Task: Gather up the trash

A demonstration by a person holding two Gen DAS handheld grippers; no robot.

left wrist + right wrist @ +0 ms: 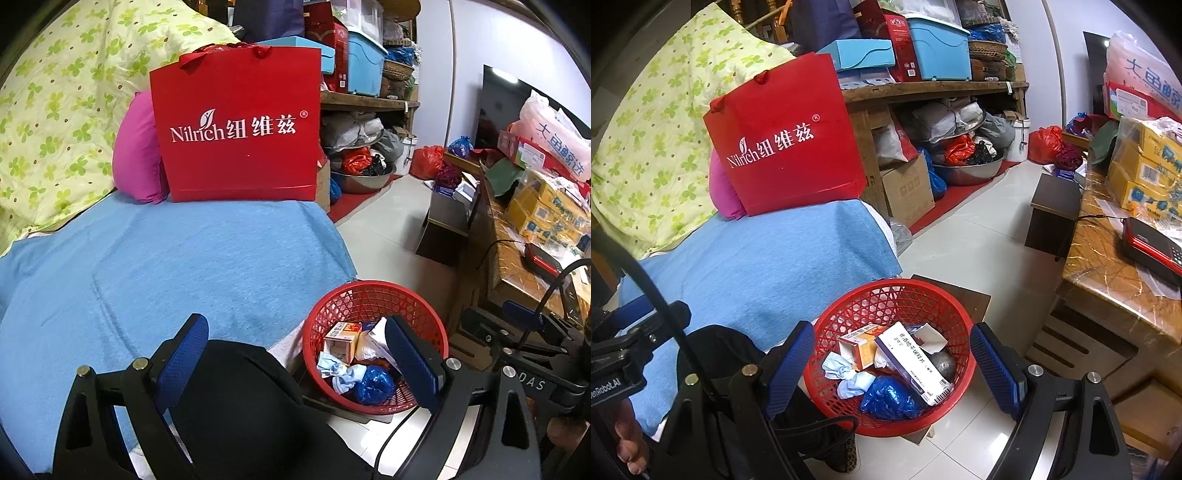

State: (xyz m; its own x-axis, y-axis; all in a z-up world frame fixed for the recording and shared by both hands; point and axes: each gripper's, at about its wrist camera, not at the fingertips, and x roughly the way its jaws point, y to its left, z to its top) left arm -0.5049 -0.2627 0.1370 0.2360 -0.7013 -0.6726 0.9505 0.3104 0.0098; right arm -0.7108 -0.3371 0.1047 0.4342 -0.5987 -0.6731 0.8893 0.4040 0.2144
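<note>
A red mesh basket [369, 291] [886, 291] stands on a low dark stool on the floor beside the bed. It holds trash: an orange-white box [860, 345], a long white medicine box [912, 363], a crumpled blue plastic bag [886, 398], pale blue wadded tissue [846, 376] and a grey ball [943, 363]. My left gripper [299, 365] is open and empty, over the bed's edge left of the basket. My right gripper [894, 369] is open and empty, just above the basket.
A blue towel [166, 266] covers the bed, with a red Nilrich paper bag [236, 129], a pink cushion [135, 151] and a green floral quilt [55, 110] behind. Cluttered shelves [942, 88] stand at the back. A brown cabinet [1108, 266] with boxes and a red device [1152, 247] is right.
</note>
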